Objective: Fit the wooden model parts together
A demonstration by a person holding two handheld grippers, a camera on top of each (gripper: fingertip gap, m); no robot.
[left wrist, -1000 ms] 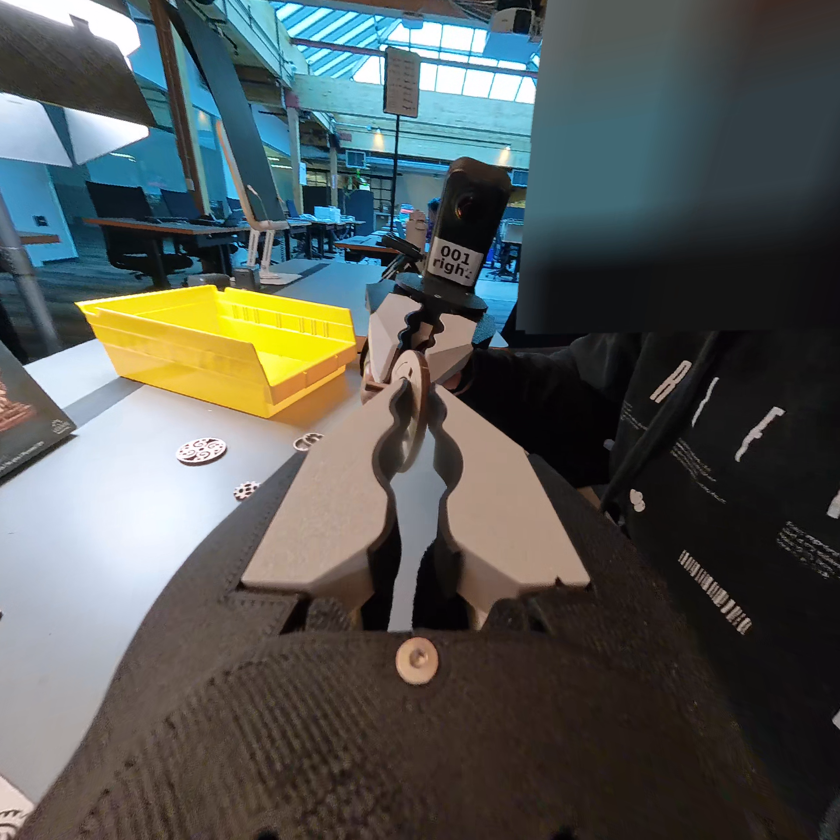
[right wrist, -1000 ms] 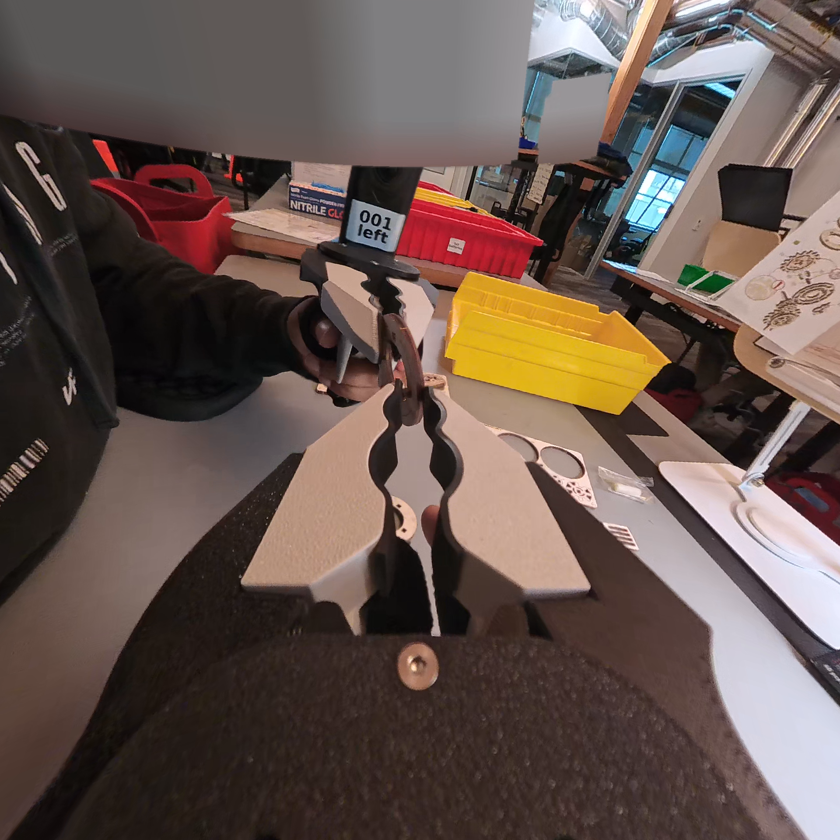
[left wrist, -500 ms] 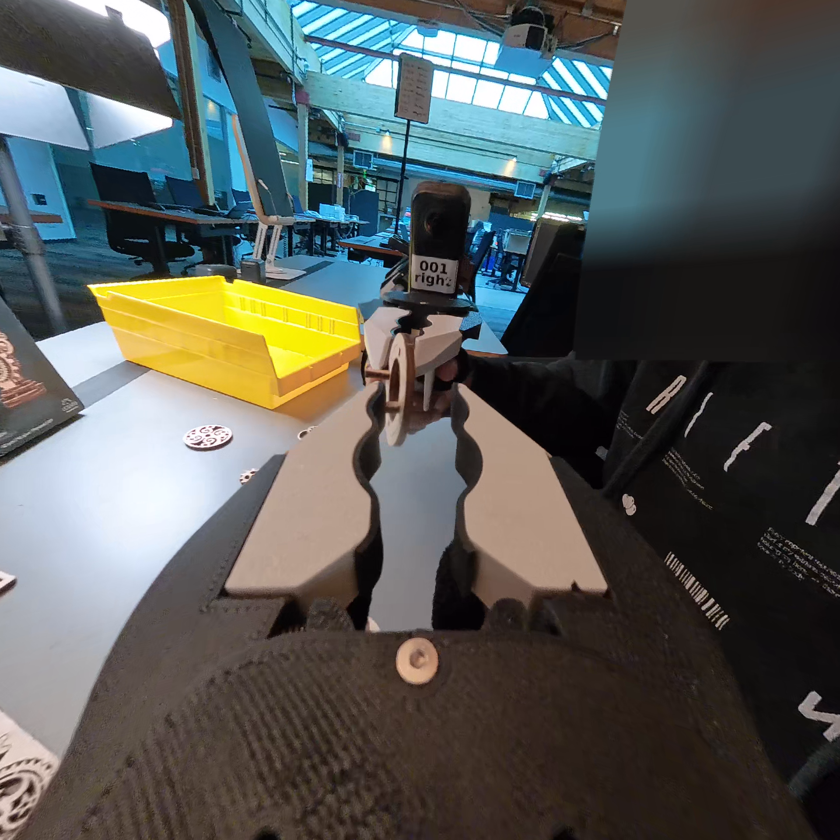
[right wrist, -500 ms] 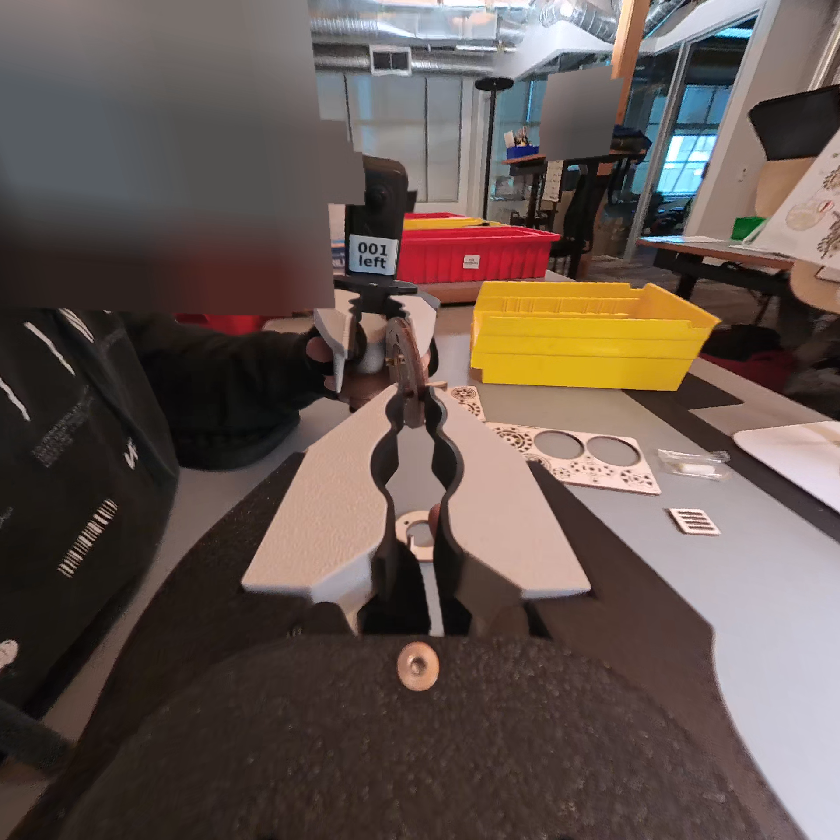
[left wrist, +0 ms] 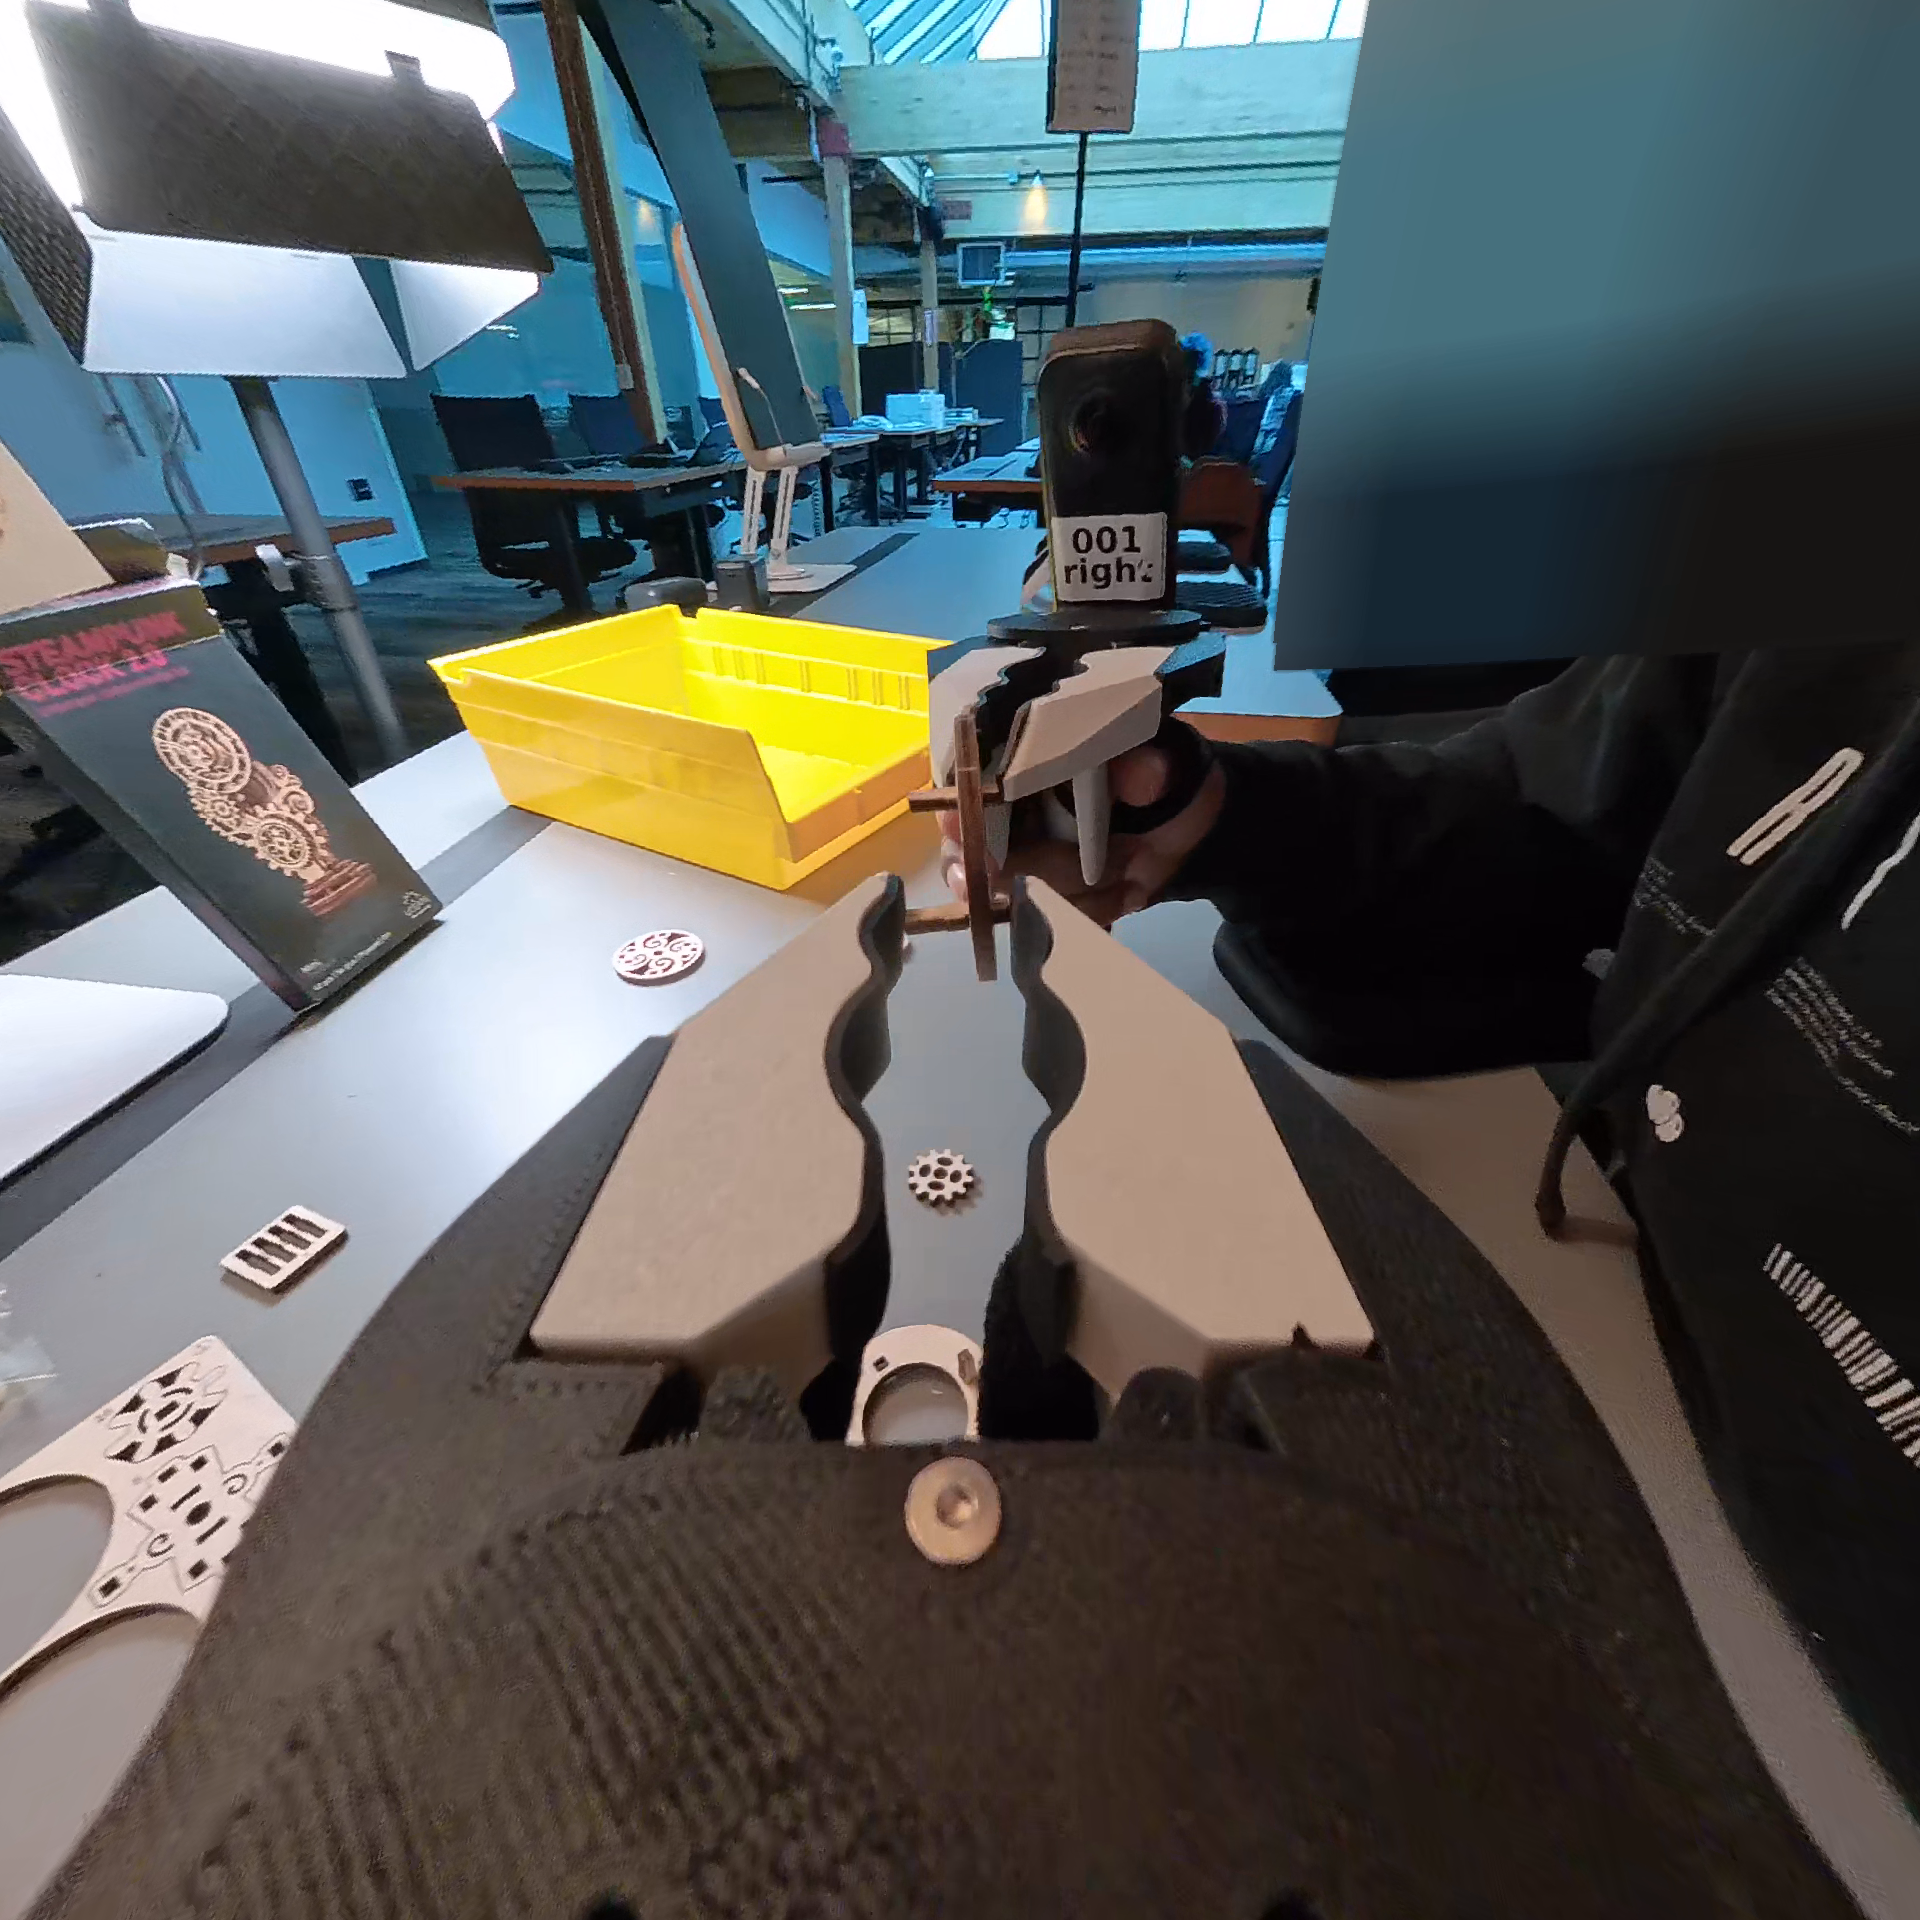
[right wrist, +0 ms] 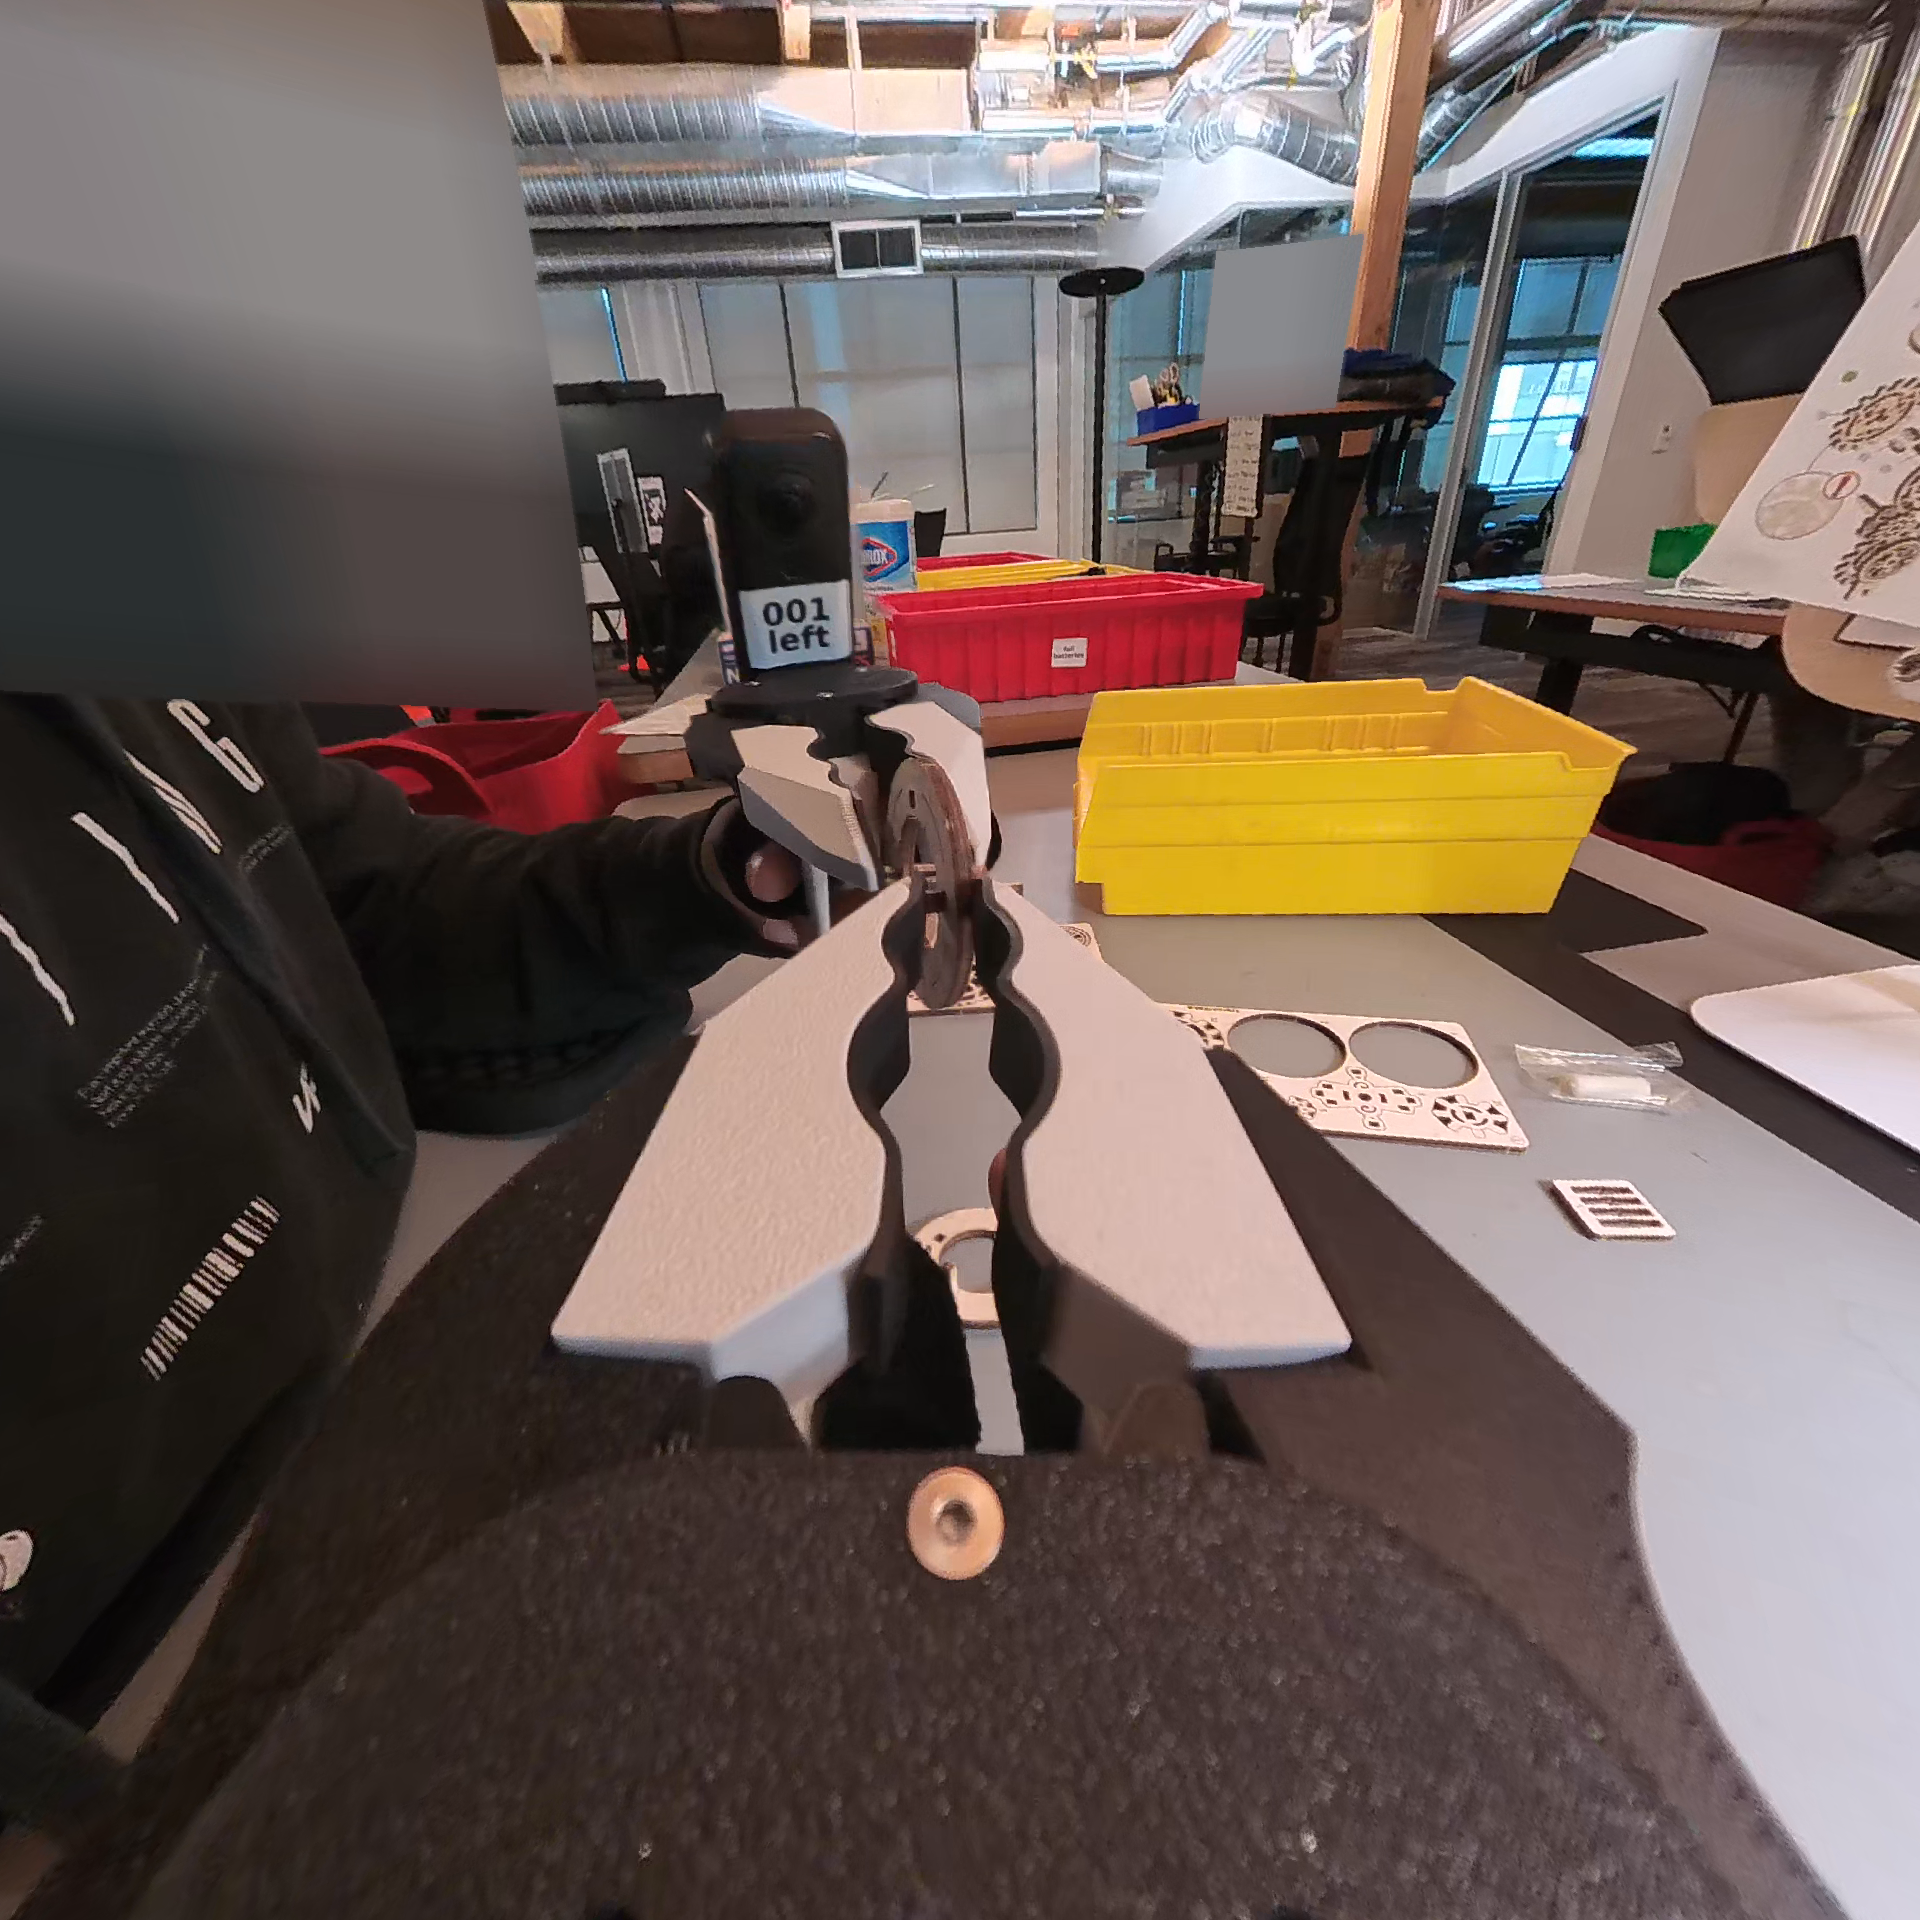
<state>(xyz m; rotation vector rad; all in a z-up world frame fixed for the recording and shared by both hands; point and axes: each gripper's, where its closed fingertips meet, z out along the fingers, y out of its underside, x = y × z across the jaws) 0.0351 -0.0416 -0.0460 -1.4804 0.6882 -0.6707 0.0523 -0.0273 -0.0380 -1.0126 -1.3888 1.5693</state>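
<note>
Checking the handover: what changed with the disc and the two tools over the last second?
The left tool let go of the disc and opened. Its fingers now stand apart on either side of the disc's lower edge. The right tool stayed shut on the disc throughout, and the yellow bin stayed put on the table.

A grey desk (left wrist: 436,1091) carries a yellow bin (left wrist: 717,727) at the far side, a dark box (left wrist: 218,800) standing at the left, and near it a round fretwork disc (left wrist: 658,955). Nearer lie a small gear (left wrist: 942,1179), a slotted piece (left wrist: 283,1246) and a punched-out sheet (left wrist: 135,1455).
</note>
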